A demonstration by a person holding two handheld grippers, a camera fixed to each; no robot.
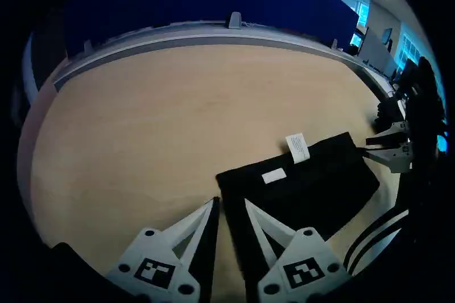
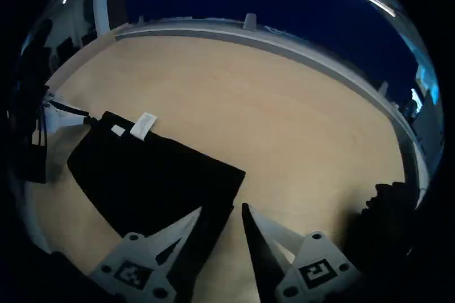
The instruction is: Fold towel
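Towel [image 1: 307, 183] corner between left tool [image 1: 230, 202] fingers

A pale wooden table [image 1: 170, 110], with a grey rim [image 1: 227, 38] along its far edge; a black towel [image 1: 307, 183] lies flat on it toward the near side; a white label [image 1: 297, 147] juts from the towel's far edge onto the wood.

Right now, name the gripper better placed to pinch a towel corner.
Left gripper, marginally: the towel corner lies between its open fingers. The right gripper straddles its corner almost as well.
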